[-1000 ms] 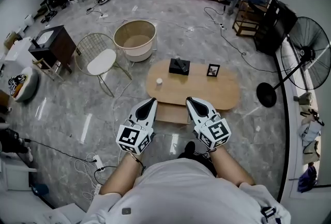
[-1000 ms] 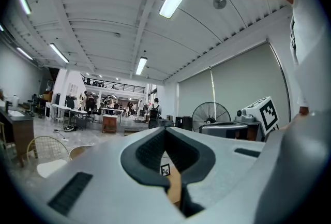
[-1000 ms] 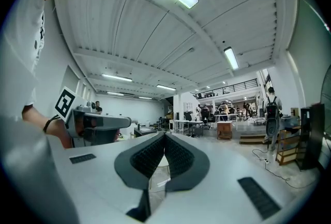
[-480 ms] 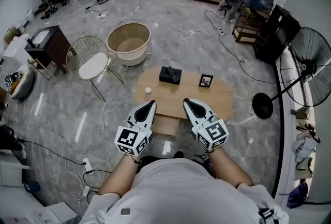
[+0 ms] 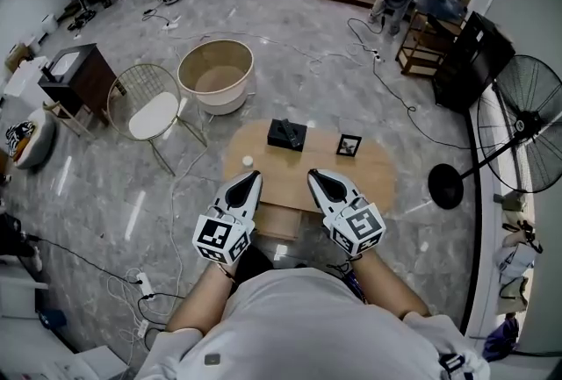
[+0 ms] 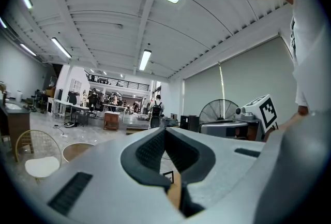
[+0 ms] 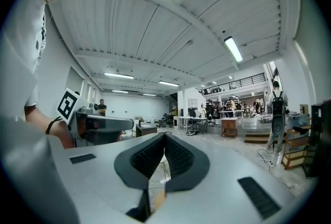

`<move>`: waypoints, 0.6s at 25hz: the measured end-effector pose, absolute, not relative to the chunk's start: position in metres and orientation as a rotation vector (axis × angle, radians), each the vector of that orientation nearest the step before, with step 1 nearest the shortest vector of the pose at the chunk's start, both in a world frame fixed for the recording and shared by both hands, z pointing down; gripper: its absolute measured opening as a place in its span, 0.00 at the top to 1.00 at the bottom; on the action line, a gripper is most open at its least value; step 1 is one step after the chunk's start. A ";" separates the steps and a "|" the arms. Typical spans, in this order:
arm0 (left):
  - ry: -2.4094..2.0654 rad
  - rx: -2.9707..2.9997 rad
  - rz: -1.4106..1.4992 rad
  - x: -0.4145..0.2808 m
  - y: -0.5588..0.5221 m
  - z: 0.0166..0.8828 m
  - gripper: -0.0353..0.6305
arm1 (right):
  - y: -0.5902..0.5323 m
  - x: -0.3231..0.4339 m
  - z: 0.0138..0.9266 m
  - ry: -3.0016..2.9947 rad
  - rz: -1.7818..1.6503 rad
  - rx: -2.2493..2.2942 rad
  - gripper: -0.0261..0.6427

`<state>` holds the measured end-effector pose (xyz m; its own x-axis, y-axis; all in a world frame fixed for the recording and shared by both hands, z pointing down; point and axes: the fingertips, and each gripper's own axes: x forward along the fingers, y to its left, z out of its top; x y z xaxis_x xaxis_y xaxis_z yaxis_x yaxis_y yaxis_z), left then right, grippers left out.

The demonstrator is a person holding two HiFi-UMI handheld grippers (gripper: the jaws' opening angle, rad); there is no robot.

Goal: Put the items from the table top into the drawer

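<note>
Around the wooden table (image 5: pixel 376 169), tub (image 5: pixel 216 100), wire chair (image 5: pixel 153 112), standing fan (image 5: pixel 525 122)

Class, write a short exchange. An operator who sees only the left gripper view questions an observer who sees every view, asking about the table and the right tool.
Operator: My view barely shows the table. What lies on it?
Observer: The head view shows a black box, a frame and a small white thing on the table.
Operator: I see the right tool only from the side. Is it carrying anything?
Observer: No. Its own view shows the right tool shut, with nothing between the jaws.
</note>
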<state>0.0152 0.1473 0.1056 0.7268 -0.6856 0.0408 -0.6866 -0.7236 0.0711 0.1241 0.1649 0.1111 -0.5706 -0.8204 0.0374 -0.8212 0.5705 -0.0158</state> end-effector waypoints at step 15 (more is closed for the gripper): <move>-1.140 2.801 0.074 -0.050 0.026 0.129 0.93 | 0.042 0.059 0.138 -2.739 0.094 1.397 0.92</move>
<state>-0.0498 0.0259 0.1293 0.7157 -0.6927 0.0892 -0.6984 -0.7101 0.0897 0.0595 0.0418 0.1378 -0.5857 -0.8059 0.0861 -0.8099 0.5860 -0.0245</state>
